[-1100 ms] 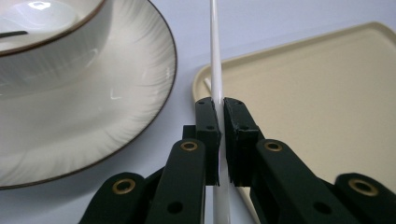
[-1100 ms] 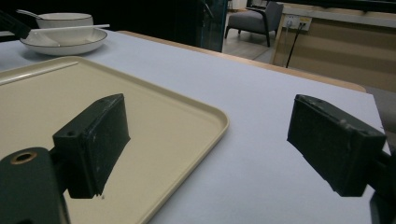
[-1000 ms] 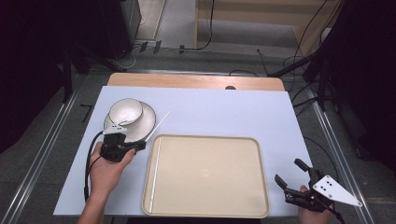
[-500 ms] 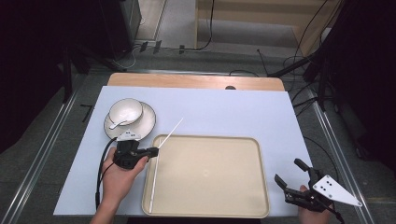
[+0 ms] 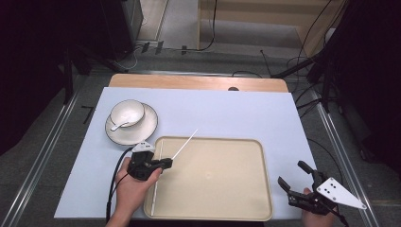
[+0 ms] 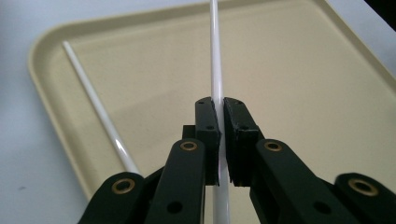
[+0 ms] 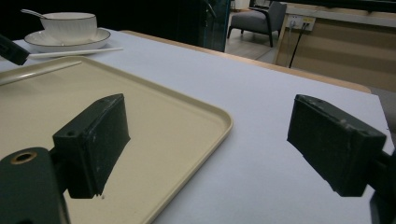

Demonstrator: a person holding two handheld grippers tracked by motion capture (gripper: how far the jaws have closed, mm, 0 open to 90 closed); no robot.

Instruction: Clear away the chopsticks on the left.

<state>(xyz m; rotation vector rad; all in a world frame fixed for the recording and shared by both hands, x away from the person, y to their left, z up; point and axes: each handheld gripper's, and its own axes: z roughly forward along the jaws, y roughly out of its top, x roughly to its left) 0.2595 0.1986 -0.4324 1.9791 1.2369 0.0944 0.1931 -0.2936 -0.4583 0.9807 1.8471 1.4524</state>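
In the high view, the left hand-held gripper [image 5: 166,163] is sitting at the left edge of a beige tray [image 5: 246,208] on the pale blue counter [image 5: 227,113], its jaws pinching a thin white chopstick [image 5: 185,144] that is slanting up and away toward the far right, its tip reaching past the tray's far rim. A 2nd chopstick [image 5: 158,175] is lying inside the tray, running along its left rim. Behind the left hand [image 5: 135,187], a white bowl [image 5: 127,112] is resting on a dark-rimmed plate [image 5: 147,127], with a spoon [image 5: 118,126] in the bowl. At the near right corner, the right hand-held gripper [image 5: 295,177] is hovering over the counter just right of the tray, its jaws spread wide with nothing between them. In the left gripper view, the 2 black jaws are closing almost fully on the held chopstick [image 6: 215,56], which is running straight ahead over the tray [image 6: 299,93]; whether its far end is touching the tray is hard to tell from here. The other chopstick [image 6: 95,105] is lying near the tray's left rim. In the right gripper view, the wide-open jaws are framing the tray's corner [image 7: 205,116] and bare counter [image 7: 280,102], with the bowl [image 7: 70,23] and plate [image 7: 65,41] standing far off at the upper left.
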